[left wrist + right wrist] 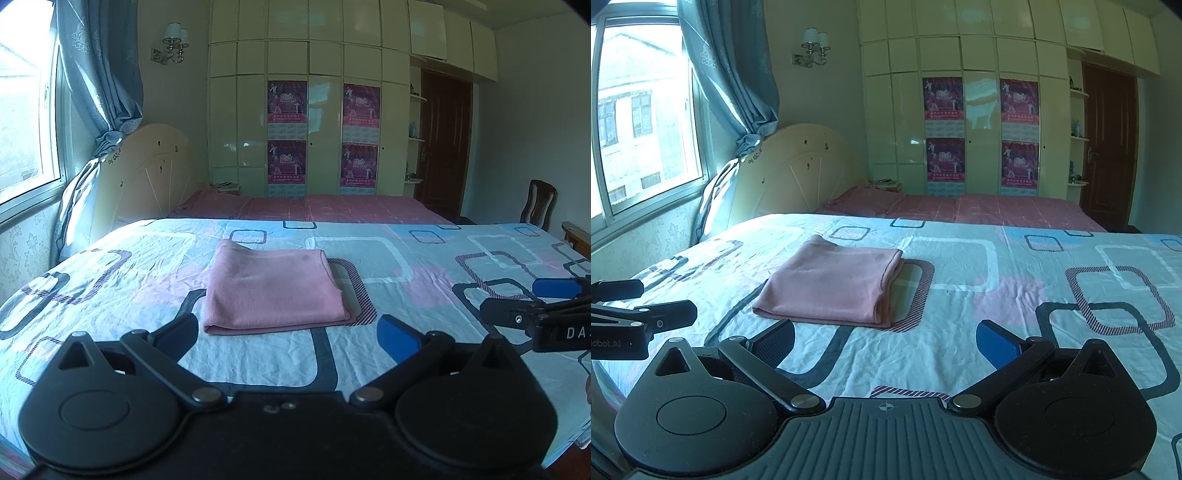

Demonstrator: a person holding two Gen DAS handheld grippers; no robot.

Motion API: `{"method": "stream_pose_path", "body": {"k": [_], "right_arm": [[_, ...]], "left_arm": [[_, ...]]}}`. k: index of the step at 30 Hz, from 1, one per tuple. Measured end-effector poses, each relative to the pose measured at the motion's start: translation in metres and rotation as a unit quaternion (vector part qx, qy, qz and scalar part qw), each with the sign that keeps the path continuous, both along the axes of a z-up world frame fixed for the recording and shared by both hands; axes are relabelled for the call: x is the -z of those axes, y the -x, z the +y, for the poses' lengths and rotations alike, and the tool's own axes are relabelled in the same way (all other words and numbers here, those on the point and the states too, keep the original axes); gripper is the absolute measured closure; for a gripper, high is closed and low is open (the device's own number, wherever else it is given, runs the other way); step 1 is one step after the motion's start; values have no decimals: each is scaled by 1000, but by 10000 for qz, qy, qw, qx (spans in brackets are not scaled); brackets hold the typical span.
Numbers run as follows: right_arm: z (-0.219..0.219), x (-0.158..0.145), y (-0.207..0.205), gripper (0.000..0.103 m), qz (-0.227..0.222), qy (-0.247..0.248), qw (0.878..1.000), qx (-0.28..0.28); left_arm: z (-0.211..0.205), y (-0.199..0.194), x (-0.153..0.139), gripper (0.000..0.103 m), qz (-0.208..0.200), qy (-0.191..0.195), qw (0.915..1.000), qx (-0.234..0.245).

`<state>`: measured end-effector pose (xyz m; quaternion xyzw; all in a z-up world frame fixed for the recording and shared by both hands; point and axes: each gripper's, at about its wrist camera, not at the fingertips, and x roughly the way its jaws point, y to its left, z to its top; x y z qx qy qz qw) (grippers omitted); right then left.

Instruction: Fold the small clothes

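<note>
A pink garment point(275, 290) point(833, 284) lies folded into a flat rectangle on the patterned bedsheet point(406, 280) point(997, 295). My left gripper point(290, 338) hovers just in front of its near edge, open, with nothing between its blue-padded fingers. My right gripper point(886, 343) is open too, a little nearer than the garment and to its right, holding nothing. In the left wrist view the right gripper point(517, 299) enters from the right edge. In the right wrist view the left gripper point(661, 304) enters from the left edge.
A second bed with a pink cover point(314, 208) point(960, 206) stands behind, against a cream wardrobe point(314, 110) with posters. A window and blue curtain point(99, 74) are at the left, a wooden chair point(541, 201) and a brown door point(1108, 147) at the right.
</note>
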<state>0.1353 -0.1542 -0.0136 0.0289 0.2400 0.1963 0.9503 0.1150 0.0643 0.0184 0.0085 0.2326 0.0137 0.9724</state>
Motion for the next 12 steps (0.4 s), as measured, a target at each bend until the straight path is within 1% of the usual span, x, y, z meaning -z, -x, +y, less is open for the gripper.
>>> {"method": "stream_pose_path", "body": {"k": [3, 5, 8, 12], "right_arm": [[1, -1, 0, 0, -27, -2, 10000, -6], [1, 0, -1, 0, -25, -9, 10000, -19], [2, 1, -2, 0, -12, -21, 10000, -42], [4, 2, -4, 0, -2, -25, 10000, -89]], "left_arm": [[0, 0, 0, 1, -40, -36, 10000, -9], [-1, 1, 0, 4, -89, -92, 9999, 10], [-2, 0, 0, 6, -117, -115, 9999, 49], [-5, -4, 3, 3, -16, -70, 9999, 92]]}}
